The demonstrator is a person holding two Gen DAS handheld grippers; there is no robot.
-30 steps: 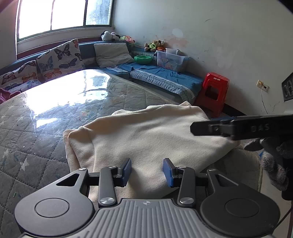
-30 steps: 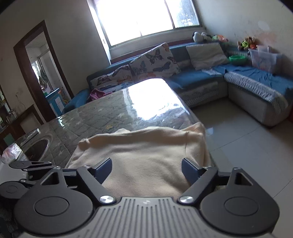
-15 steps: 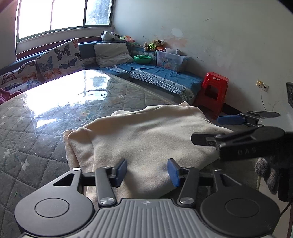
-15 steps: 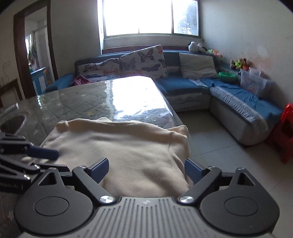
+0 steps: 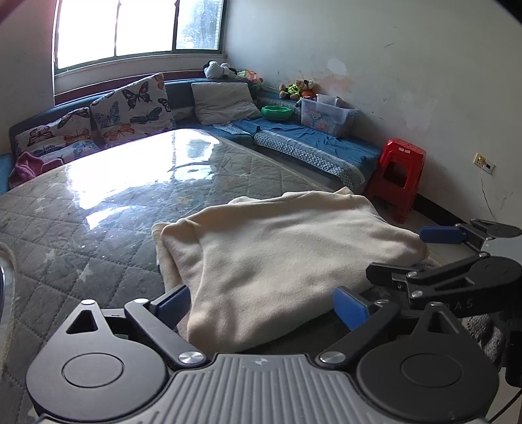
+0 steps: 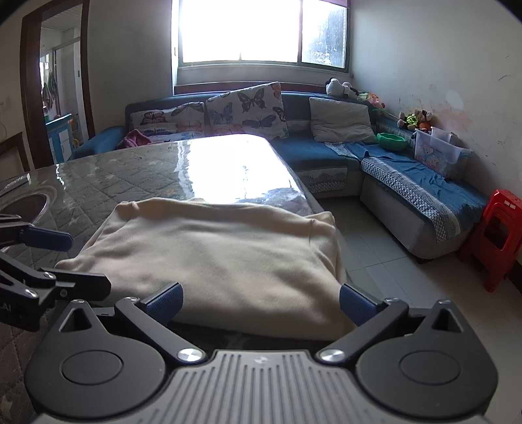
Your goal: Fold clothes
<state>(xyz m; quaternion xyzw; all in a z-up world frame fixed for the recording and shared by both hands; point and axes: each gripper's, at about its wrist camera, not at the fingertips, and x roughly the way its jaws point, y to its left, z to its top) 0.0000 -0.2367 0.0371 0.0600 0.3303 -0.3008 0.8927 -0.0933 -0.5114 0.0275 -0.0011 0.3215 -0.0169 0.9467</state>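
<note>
Cataloguing from the table (image 5: 98, 208) outward, we list first its quilted grey cover under a glossy sheet, with window glare on the far half.

Item: cream garment (image 5: 287, 254), folded into a thick rectangle, lying on the near corner of the table, its right edge along the table's edge in the right wrist view (image 6: 228, 254).

Item: left gripper (image 5: 261, 303), held low at the garment's near edge; we note its blue-padded fingers spread wide, one either side of the fold, gripping nothing.

Item: right gripper (image 6: 259, 301), likewise at the garment's near edge, fingers wide apart and empty. In the left wrist view it enters from the right side of the table (image 5: 407, 257), fingers (image 5: 440, 234) parted beside the garment's right corner.

Item: gloved hand (image 5: 489, 336), grey knit, behind the right gripper's body.

Item: blue corner sofa (image 6: 407, 182), beyond the table and along the wall right of it, bearing butterfly cushions (image 6: 248, 107), a grey pillow (image 6: 339, 120), a green bowl (image 6: 391, 141), a clear storage box (image 6: 438, 156) and soft toys (image 6: 414, 119).

Item: red plastic stool (image 6: 499, 234), on the tiled floor right of the table, at the sofa's near end.

Item: window (image 6: 257, 31), behind the sofa.
</note>
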